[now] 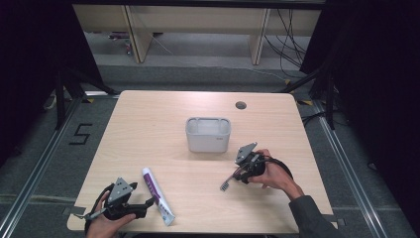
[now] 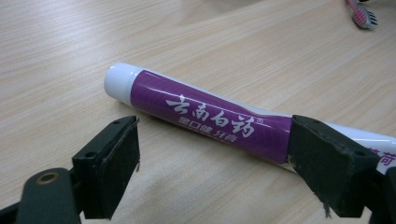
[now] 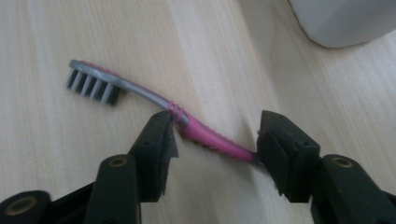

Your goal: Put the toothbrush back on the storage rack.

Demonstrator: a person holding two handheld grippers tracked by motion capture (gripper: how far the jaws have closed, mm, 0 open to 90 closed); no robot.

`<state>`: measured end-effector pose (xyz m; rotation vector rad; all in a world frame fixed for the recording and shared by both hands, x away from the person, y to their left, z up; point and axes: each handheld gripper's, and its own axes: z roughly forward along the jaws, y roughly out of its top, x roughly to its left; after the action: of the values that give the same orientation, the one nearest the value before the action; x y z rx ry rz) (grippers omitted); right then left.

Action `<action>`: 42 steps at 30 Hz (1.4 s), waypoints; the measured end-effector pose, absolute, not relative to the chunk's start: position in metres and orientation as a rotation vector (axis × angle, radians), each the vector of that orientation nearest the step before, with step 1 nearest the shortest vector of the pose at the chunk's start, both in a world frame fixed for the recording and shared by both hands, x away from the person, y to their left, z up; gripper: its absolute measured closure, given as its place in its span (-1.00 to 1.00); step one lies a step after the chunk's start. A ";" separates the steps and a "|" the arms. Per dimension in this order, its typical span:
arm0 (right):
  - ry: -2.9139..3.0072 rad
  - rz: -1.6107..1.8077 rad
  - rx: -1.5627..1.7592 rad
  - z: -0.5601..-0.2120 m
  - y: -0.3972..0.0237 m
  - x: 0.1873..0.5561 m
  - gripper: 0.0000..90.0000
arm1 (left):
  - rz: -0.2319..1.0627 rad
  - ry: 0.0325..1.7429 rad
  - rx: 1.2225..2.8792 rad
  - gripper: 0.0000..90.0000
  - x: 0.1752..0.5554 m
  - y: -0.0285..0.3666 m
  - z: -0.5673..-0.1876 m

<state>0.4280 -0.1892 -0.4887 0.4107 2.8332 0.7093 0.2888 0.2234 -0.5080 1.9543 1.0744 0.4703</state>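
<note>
While my left tongs (image 2: 212, 163) gape wide beside the purple toothpaste tube (image 2: 210, 122) lying flat on the counter (image 1: 148, 129), my right tongs (image 3: 217, 144) spread open astride the pink toothbrush (image 3: 163, 109) (bristles down); from above, a white bin (image 1: 208, 135) stands mid-counter.

Each hand carries a black two-jaw tool: the left gripper (image 1: 141, 207) and the right gripper (image 1: 236, 173) both wear a grey three-cornered plate on top and trail a dark cable. Their jaws are blocky, with flat black pads (image 2: 125, 151) and brass-ringed screw holes. A dark grey sleeve (image 1: 312, 218) covers the right forearm.
</note>
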 end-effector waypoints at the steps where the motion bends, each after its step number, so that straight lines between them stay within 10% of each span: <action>1: 2.845 0.693 0.418 -0.489 -0.190 0.427 0.14 | 0.470 1.076 1.952 -0.63 0.288 0.223 -0.508; 18: 2.955 0.513 0.328 -0.481 -0.182 0.424 0.68 | 0.470 1.076 1.952 -0.63 0.288 0.223 -0.508; 42: 2.988 0.133 0.287 -0.474 -0.162 0.415 0.84 | 0.471 1.057 1.984 -0.63 0.288 0.225 -0.507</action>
<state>0.4151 -0.1623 -0.4742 0.2873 2.9876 0.1334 0.2878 0.2250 -0.5073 1.9840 1.0571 0.4708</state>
